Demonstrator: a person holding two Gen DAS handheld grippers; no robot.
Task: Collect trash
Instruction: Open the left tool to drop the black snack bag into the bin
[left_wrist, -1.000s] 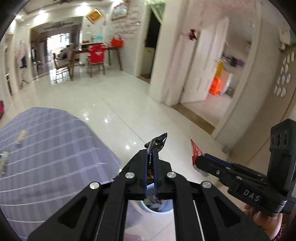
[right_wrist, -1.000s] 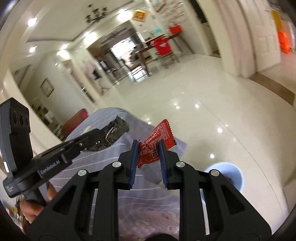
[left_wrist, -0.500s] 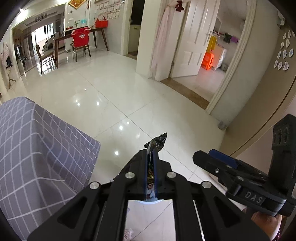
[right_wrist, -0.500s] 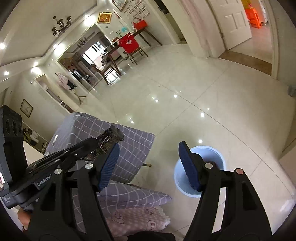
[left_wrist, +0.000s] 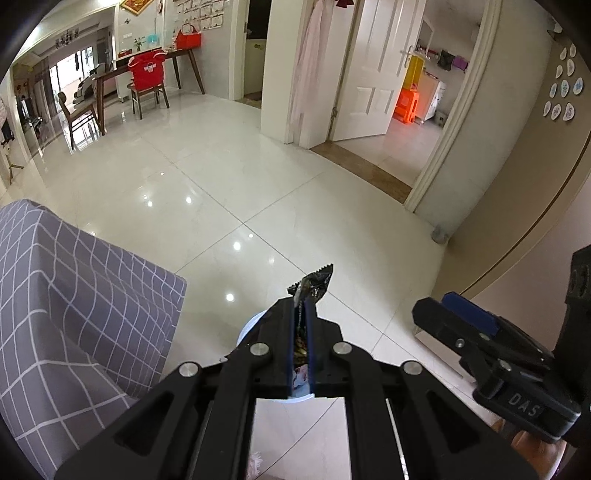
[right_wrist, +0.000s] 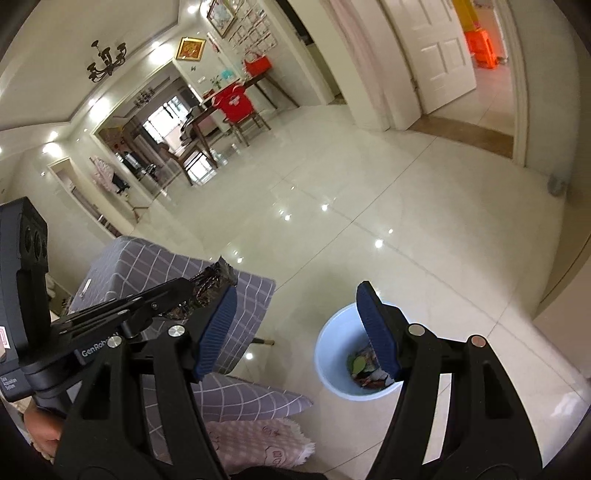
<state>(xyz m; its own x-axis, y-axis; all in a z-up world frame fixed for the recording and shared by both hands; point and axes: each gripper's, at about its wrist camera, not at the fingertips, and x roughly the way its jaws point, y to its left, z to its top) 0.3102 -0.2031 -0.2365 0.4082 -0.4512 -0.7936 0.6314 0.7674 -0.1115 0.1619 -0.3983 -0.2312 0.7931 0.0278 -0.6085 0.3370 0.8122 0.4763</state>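
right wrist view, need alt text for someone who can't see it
The right gripper hangs open and empty above a pale blue bin with trash inside, on a glossy tiled floor. At left, the left gripper pinches a dark wrapper beside a grey checked cloth.

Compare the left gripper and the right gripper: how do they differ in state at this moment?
The left gripper is shut on a dark wrapper; the right gripper is open with nothing between its fingers. The left gripper hides most of the light blue bin beneath it; the right gripper shows the bin's inside. Both have blue pads and point downward.
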